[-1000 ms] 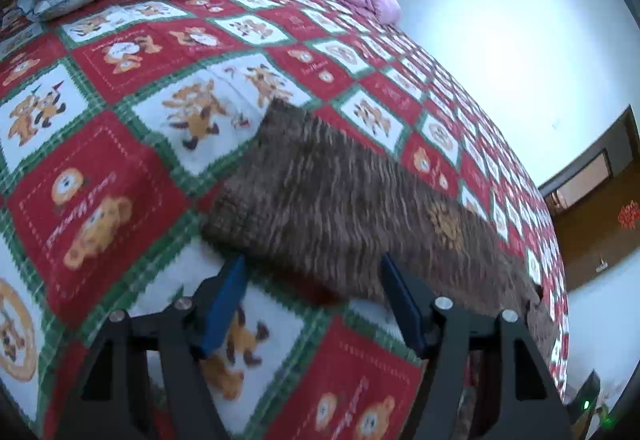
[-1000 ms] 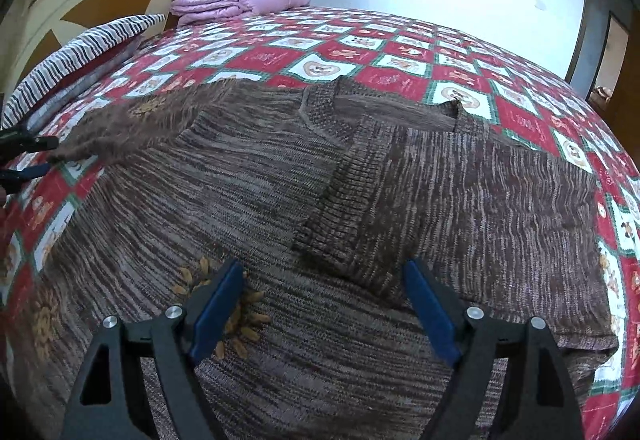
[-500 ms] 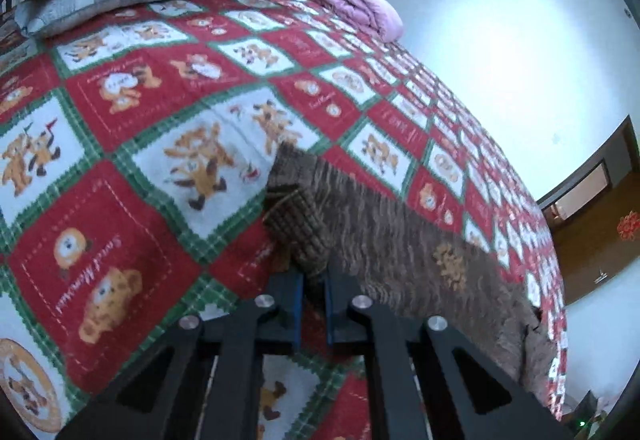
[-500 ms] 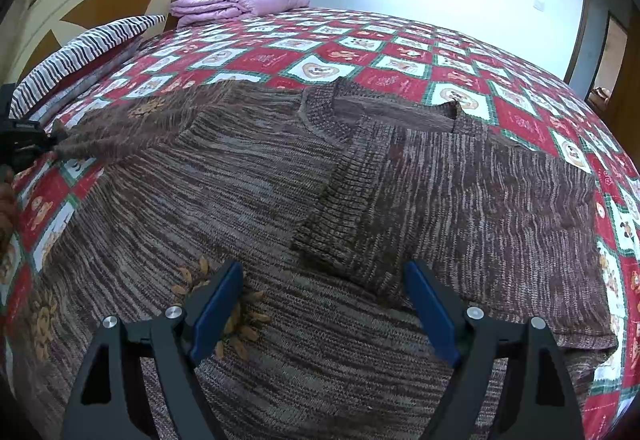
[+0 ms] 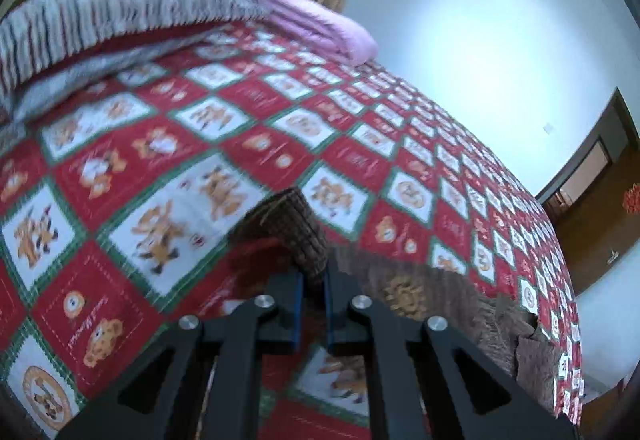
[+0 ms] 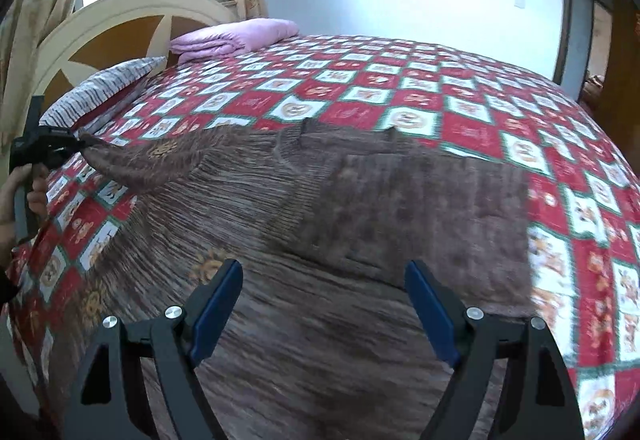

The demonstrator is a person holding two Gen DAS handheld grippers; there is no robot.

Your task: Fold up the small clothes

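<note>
A brown knit sweater (image 6: 320, 224) lies spread on the bed, its right sleeve folded across the chest. My left gripper (image 5: 313, 292) is shut on the ribbed cuff of the left sleeve (image 5: 296, 228) and holds it lifted above the quilt. The same gripper shows in the right wrist view (image 6: 76, 144) at the far left, pulling the sleeve (image 6: 132, 164) taut. My right gripper (image 6: 324, 300) is open and empty, hovering over the sweater's lower body.
The bed has a red, white and green checked quilt (image 6: 440, 96). A striped pillow (image 5: 100, 12) and a folded pink blanket (image 6: 236, 36) lie by the headboard (image 6: 120, 32). A doorway (image 5: 592, 176) is at the right.
My left gripper closed on the sleeve cuff and has lifted it off the quilt. My right gripper has risen and pulled back a little, still open.
</note>
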